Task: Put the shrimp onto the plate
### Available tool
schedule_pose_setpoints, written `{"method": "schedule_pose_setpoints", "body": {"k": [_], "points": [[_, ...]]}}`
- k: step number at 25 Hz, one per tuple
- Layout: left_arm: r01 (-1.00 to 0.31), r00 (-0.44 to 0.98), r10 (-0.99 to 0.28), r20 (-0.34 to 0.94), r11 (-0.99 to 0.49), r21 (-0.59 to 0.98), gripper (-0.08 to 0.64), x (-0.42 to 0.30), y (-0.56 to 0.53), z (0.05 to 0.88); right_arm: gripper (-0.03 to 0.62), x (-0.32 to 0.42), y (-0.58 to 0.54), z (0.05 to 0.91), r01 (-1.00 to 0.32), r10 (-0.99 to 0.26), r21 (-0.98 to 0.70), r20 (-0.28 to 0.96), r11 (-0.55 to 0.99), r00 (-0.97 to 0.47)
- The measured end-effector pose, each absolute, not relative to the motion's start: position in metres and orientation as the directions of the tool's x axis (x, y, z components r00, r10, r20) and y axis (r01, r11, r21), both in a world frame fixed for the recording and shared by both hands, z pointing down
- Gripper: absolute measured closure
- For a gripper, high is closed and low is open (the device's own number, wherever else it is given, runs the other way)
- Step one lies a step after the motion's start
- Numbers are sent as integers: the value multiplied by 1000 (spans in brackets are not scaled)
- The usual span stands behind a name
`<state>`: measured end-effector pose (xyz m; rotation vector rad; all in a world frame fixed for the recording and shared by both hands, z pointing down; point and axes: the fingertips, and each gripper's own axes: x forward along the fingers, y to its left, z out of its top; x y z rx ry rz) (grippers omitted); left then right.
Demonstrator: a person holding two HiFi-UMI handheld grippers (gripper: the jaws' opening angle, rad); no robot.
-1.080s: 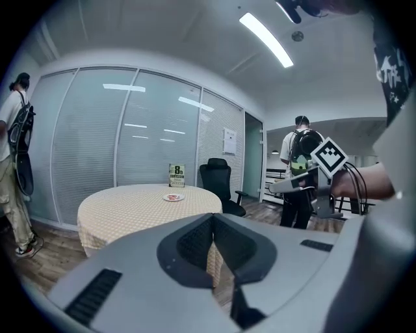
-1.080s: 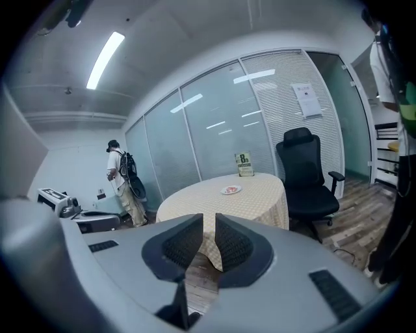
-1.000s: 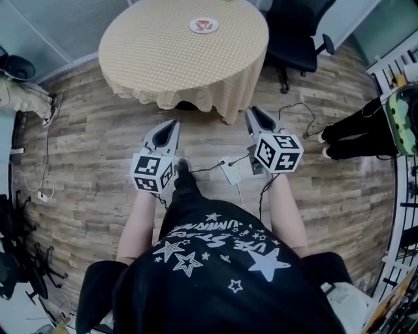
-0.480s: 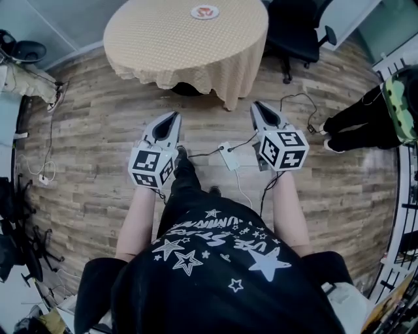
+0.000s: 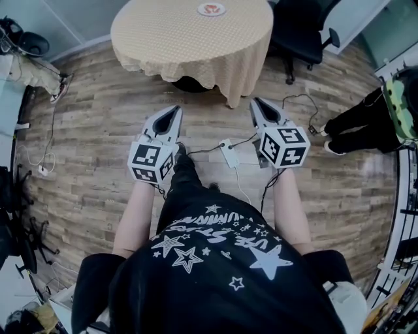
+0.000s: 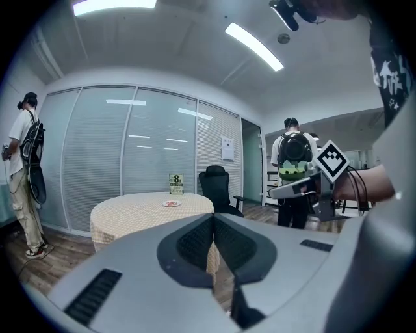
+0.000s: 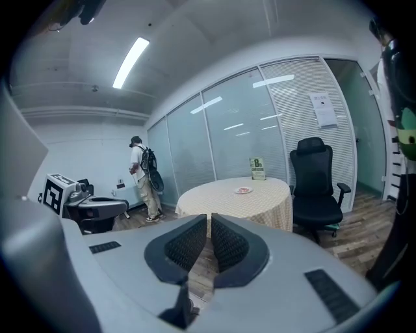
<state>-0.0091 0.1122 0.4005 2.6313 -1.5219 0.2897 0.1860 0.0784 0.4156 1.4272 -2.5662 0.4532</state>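
Shrimp cannot be told for certain at this distance: only a small reddish patch [image 5: 211, 9] is seen in the middle of the white plate [image 5: 201, 9], and whether it is the shrimp or a print is not clear. The plate is set on the far part of a round counter [image 5: 189, 42] covered with a yellowish checked cloth. In the gripper views a small green sign card [image 7: 257, 168] is seen upright just behind the plate. A black office chair [image 5: 297, 29] is placed close to the counter at about 2 o'clock from it. Both claws are held over the wooden floor [image 5: 98, 130], well apart from the counter, with the plate at 12 o'clock ahead of them. The left claw [image 5: 175, 109] is closed, its ribbed pads pressed together on themselves. The right claw [image 5: 255, 102] is likewise closed, with only a thin slit left between its pads. A small white box [image 5: 230, 154] with cables lies on the floor between the two claws. At 3 o'clock a standing person [image 5: 362, 124] in dark trousers is seen, and in the right gripper view another person [image 7: 144, 175] with a backpack is seen beside the glass wall.
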Motion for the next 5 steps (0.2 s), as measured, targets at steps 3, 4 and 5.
{"method": "schedule_pose_setpoints", "body": {"k": [3,4,5], "points": [[-866,485,-849,211,-499,-18,552,-12,115,403,551,183,78,416,-850,-798,-177,293,496,-527],[-866,485,-849,212,-499,-17,552,-13,117,403,551,182,79,416,-850,-798,-178,294,495,-526],[-866,485,-848,212,-500,-17,552,-14,118,404,551,181,79,417,-851,-798,-179,295,494,-525]]}}
